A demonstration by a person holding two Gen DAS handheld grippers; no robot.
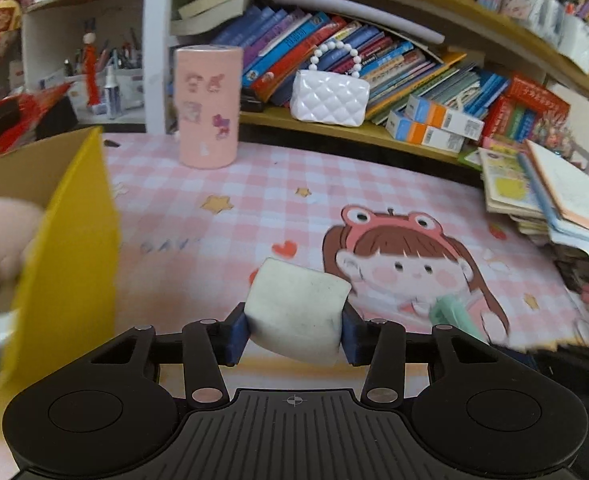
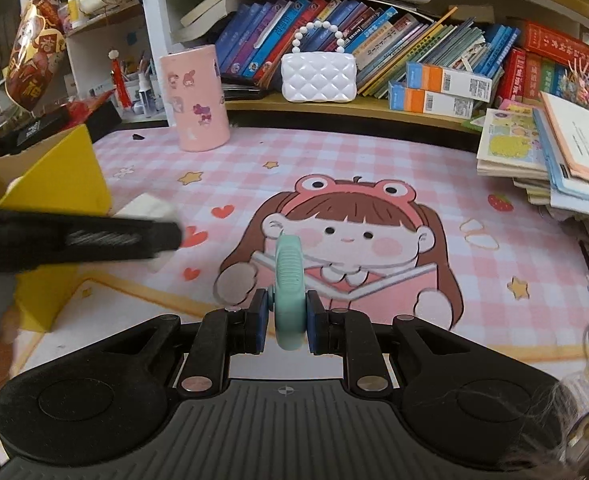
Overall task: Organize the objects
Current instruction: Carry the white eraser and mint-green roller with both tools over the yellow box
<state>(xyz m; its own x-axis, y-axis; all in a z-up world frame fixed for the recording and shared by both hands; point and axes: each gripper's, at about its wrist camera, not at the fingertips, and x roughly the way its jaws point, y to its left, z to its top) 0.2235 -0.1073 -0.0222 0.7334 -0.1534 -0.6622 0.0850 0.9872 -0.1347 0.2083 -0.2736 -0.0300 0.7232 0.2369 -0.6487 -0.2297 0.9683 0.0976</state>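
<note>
Left wrist view: left tool (image 1: pixel 293 330) grips a white eraser (image 1: pixel 296 312), right tool (image 2: pixel 286 326) a mint clip (image 2: pixel 290 292); no legible writing.

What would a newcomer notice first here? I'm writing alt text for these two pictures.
Each gripper is shut on something: the left gripper on a white block, the right gripper on a mint green tool. Beneath them is the pink checked mat, with a yellow box at its left.

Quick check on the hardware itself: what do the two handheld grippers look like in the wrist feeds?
Both match: the left gripper and right gripper have matte black bodies with ribbed centre plates, a small crosshair mark, two round side discs, black linkage arms with silver pivot pins, and blue finger pads. No cables or sleeves are visible.
</note>
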